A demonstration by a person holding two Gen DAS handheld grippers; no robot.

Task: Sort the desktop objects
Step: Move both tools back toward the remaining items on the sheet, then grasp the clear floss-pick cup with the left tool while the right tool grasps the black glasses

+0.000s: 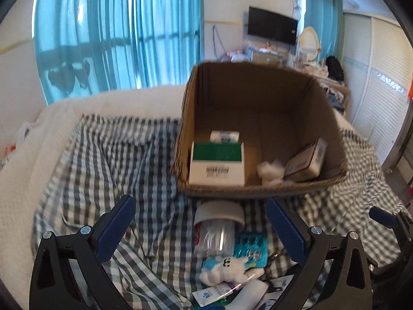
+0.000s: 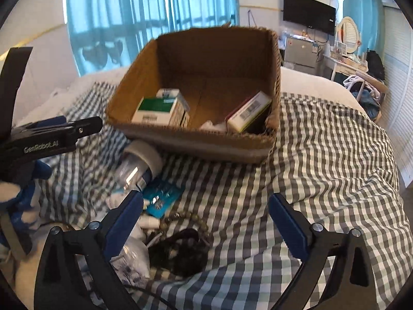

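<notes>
A cardboard box (image 1: 260, 192) (image 2: 191, 142) stands on the checked cloth. It holds a green-and-white carton (image 1: 216, 164) (image 2: 155, 111), a second carton (image 1: 306, 161) (image 2: 249, 111) and a white wad (image 1: 269, 171). In front lie a clear jar with a grey lid (image 1: 218, 226) (image 2: 139, 162), a teal blister pack (image 1: 250, 249) (image 2: 161, 197), a white-and-blue plush toy (image 1: 227, 268), a bead bracelet (image 2: 185, 219) and small packets. My left gripper (image 1: 201, 228) is open above the jar. My right gripper (image 2: 206, 219) is open above the bracelet.
The checked cloth (image 2: 322, 155) covers a white bed (image 1: 31, 155). Blue curtains (image 1: 116, 33) hang behind. A desk with clutter (image 2: 346, 62) and a wall screen (image 2: 308, 13) stand at the back right. The left gripper's side (image 2: 51, 137) shows in the right wrist view.
</notes>
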